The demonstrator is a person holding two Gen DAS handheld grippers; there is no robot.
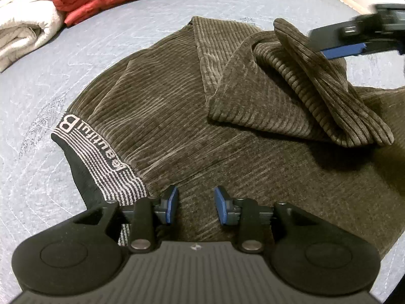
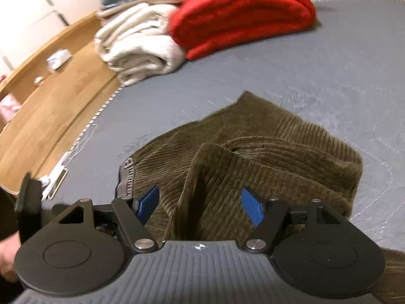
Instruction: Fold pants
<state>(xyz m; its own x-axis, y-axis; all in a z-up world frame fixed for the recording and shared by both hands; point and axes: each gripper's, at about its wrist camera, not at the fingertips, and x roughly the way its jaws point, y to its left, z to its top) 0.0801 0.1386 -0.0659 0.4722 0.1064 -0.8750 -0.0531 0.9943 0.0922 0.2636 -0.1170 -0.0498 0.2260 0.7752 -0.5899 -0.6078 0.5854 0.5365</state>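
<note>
Olive-brown corduroy pants (image 1: 177, 116) lie on a grey quilted surface (image 1: 76, 71), their black-and-white striped waistband (image 1: 101, 157) at the left. A leg end (image 1: 329, 88) is folded back over the body in a loose, raised fold. My left gripper (image 1: 196, 204) is open just above the cloth beside the waistband, with nothing pinched. My right gripper (image 1: 329, 43) shows blurred at the top right, next to the raised fold. In the right wrist view the right gripper (image 2: 202, 205) stands wide open. A ridge of the pants (image 2: 215, 177) rises between its pads without touching them.
Folded red cloth (image 2: 240, 12) and cream cloth (image 2: 136, 45) are stacked at the far side of the surface. A wooden ledge (image 2: 50, 106) with small items runs along the left edge. A hand (image 2: 6, 261) shows at the lower left.
</note>
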